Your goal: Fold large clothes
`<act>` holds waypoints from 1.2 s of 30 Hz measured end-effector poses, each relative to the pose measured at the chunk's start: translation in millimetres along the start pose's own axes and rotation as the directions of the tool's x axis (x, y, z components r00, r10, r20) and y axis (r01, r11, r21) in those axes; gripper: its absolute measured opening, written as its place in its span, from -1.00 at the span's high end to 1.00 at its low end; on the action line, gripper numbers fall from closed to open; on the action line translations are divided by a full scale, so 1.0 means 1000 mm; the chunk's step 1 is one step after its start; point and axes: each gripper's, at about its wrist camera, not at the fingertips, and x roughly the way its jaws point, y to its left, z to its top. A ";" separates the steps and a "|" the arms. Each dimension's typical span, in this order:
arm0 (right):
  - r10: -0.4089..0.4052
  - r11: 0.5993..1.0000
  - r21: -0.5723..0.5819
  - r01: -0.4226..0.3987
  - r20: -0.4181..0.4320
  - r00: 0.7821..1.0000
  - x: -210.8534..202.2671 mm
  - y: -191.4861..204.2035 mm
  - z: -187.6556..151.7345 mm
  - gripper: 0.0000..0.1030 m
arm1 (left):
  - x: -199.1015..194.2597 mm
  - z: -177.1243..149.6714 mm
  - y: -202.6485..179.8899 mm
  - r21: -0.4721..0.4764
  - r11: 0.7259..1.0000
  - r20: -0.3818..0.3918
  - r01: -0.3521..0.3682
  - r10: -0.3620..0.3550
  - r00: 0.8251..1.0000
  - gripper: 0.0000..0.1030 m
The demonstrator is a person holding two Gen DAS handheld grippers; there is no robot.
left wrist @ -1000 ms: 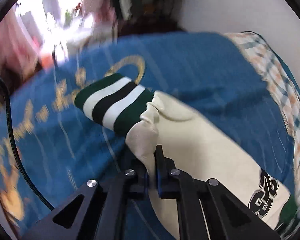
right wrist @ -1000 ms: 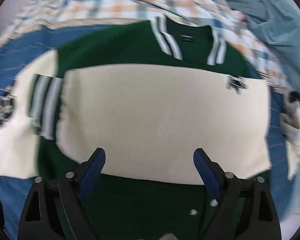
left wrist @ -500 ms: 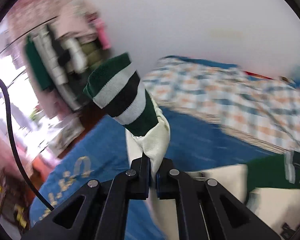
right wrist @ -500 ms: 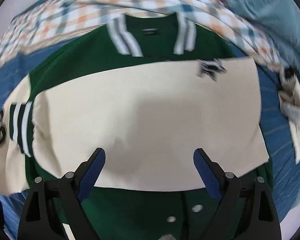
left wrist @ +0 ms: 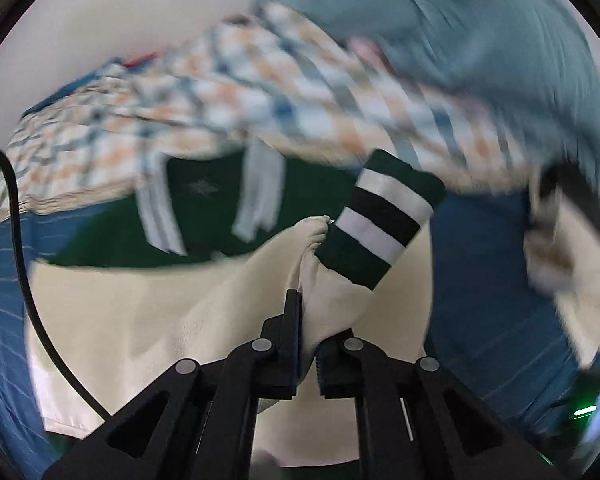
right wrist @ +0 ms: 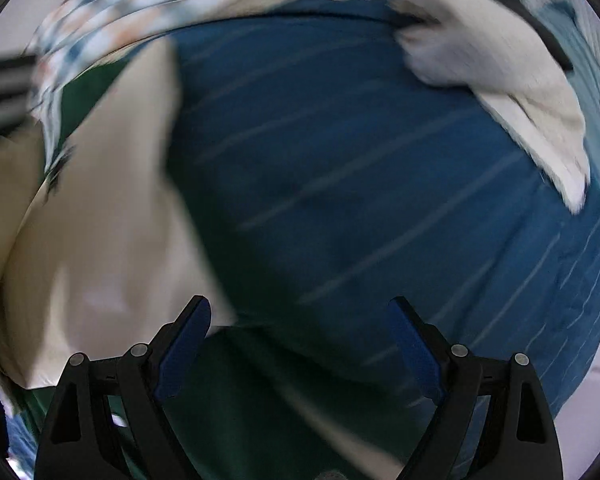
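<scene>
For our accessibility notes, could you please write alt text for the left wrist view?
The left gripper is shut on the cream sleeve of a green varsity jacket, its green, white and black striped cuff raised above the jacket's body. A checked blanket and blue bedspread lie behind, blurred.

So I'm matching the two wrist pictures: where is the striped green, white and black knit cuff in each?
Left wrist: the striped green, white and black knit cuff sits right of centre, just beyond the closed left gripper.
Right wrist: blurred stripes at the far left edge, probably the same cuff.
Shared landmark: the blue striped bedspread.
</scene>
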 end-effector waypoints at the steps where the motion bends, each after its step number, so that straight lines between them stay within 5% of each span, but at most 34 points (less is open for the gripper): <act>1: 0.004 1.000 0.013 -0.004 0.000 1.000 0.000 -0.016 0.003 -0.77 | 0.005 -0.005 -0.008 0.011 1.000 -0.018 -0.009 0.009 1.000 0.85; 4: 0.032 0.999 0.024 -0.031 -0.018 0.999 0.002 -0.047 0.008 -0.77 | 0.028 -0.025 -0.020 0.031 0.998 -0.089 -0.047 0.050 0.995 0.78; 7: 0.087 0.996 0.037 -0.085 -0.041 0.995 0.001 -0.064 0.009 -0.77 | 0.030 -0.030 -0.010 -0.019 1.000 -0.099 -0.007 0.005 0.995 0.70; 9: 0.127 0.992 0.031 -0.126 -0.045 0.991 -0.005 -0.069 0.011 -0.77 | 0.031 -0.030 0.000 -0.047 0.999 -0.101 0.017 -0.022 0.995 0.36; 11: 0.154 0.988 0.023 -0.153 -0.052 0.987 -0.011 -0.070 0.013 -0.77 | 0.026 -0.030 0.008 -0.076 0.997 -0.115 0.016 -0.024 0.993 -0.42; 13: 0.193 0.981 0.020 -0.192 -0.059 0.979 -0.019 -0.067 0.018 -0.77 | 0.025 -0.030 0.015 -0.080 0.997 -0.113 0.020 -0.029 0.993 -0.63; 16: 0.249 0.969 0.012 -0.248 -0.059 0.967 -0.030 -0.060 0.022 -0.77 | 0.004 -0.037 0.033 -0.107 0.994 -0.094 0.025 -0.035 0.995 -0.64; 20: 0.304 0.951 -0.049 -0.306 -0.049 0.951 -0.043 -0.034 0.034 -0.77 | -0.040 -0.061 0.068 -0.105 0.993 -0.041 -0.049 0.045 0.998 -0.64; 23: 0.259 0.948 -0.175 -0.266 -0.058 0.964 -0.038 -0.001 0.041 -0.77 | -0.062 -0.091 0.102 -0.147 0.981 -0.061 -0.130 0.122 0.991 -0.65; 26: 0.131 0.918 -0.360 -0.166 -0.121 0.984 -0.012 0.033 0.028 -0.76 | -0.068 -0.129 0.136 -0.156 0.954 -0.102 -0.255 0.241 0.965 -0.65; 29: 0.002 0.849 -0.521 -0.083 -0.153 0.988 0.016 0.056 0.004 -0.71 | -0.046 -0.168 0.169 -0.132 0.912 -0.209 -0.387 0.356 0.911 -0.65; 31: -0.028 0.813 -0.580 -0.050 -0.125 0.992 0.031 0.068 -0.006 -0.38 | -0.028 -0.183 0.192 -0.142 0.886 -0.265 -0.441 0.395 0.880 -0.65; 33: -0.012 0.812 -0.581 -0.056 -0.113 0.994 0.041 0.073 -0.006 0.06 | -0.011 -0.190 0.212 -0.145 0.852 -0.286 -0.503 0.451 0.846 -0.65; 36: 0.145 0.898 -0.405 -0.173 -0.099 0.984 0.037 0.057 0.018 0.16 | 0.006 -0.185 0.234 -0.161 0.816 -0.292 -0.556 0.498 0.816 -0.65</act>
